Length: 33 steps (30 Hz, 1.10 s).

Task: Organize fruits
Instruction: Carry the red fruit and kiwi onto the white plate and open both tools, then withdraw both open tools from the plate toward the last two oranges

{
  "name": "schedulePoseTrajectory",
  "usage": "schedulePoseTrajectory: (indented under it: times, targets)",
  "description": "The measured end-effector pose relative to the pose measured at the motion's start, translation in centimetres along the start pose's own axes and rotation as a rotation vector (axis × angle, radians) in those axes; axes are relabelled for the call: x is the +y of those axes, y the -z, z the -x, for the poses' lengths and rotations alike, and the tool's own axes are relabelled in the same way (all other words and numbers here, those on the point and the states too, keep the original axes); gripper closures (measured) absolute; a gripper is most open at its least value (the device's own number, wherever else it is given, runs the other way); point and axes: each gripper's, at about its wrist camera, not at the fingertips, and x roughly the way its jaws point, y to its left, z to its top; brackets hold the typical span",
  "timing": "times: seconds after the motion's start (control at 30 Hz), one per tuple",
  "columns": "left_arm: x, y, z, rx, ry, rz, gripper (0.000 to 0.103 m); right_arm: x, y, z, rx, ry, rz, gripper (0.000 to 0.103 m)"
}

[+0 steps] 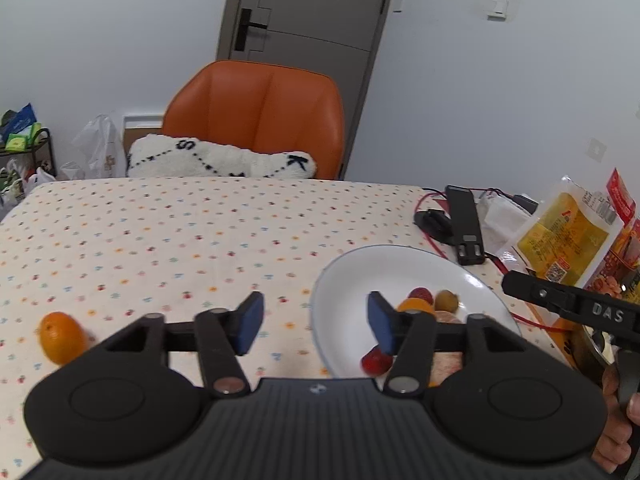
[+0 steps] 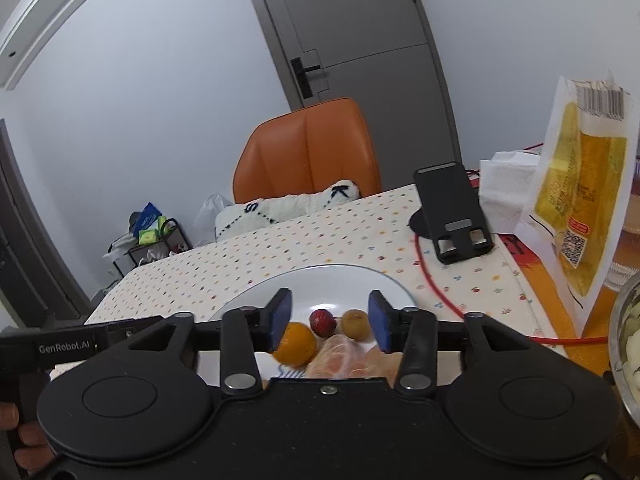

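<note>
Orange: alone on the table, left of the left tongs, probably nearer that hand.
Plate: right.
Left tongs: open, empty.
Right tongs: open, empty, over the plate.

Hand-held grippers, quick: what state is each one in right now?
Left hand-held gripper: open, holding nothing, over the white plate's left rim.
Right hand-held gripper: open, holding nothing, above the fruit on the plate.

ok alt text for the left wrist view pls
An open left gripper hovers over a dotted tablecloth, its jaws apart with nothing between them. A lone orange lies at the left, and a white plate at the right holds several small fruits. An orange chair stands behind the table.
</note>
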Motion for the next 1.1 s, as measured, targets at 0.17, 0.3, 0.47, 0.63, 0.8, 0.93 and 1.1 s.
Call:
schedulePoseTrajectory:
  times: [0.17, 0.3, 0.47, 0.63, 0.8, 0.93, 1.1]
  targets:
    - [1.4, -0.2, 1.3, -0.019, -0.036, 0.016, 0.024, 1.7, 0.2, 0.1, 0.008, -0.02, 0.02, 0.05]
    - [2.2, 0.0, 2.3, -0.026, -0.056, 0.01, 0.02, 2.9, 0.4, 0.1, 0.019, -0.035, 0.038, 0.041]
    - [3.3, 0.4, 3.4, -0.032, -0.083, 0.027, 0.018, 4.4, 1.0, 0.3, 0.018, -0.058, 0.048, 0.033]
    - [4.3, 0.9, 4.6, -0.043, -0.101, 0.043, 0.018, 5.7, 1.5, 0.5, 0.026, -0.08, 0.06, 0.033]
    - [5.3, 1.5, 5.7, -0.047, -0.121, 0.059, 0.018, 6.7, 2.0, 0.8, 0.034, -0.098, 0.067, 0.033]
    - [6.1, 2.1, 6.5, -0.046, -0.131, 0.069, 0.018, 7.3, 2.5, 1.0, 0.041, -0.104, 0.068, 0.028]
    - [7.2, 2.9, 7.4, -0.041, -0.146, 0.081, 0.013, 8.5, 3.1, 0.9, 0.055, -0.122, 0.088, 0.014]
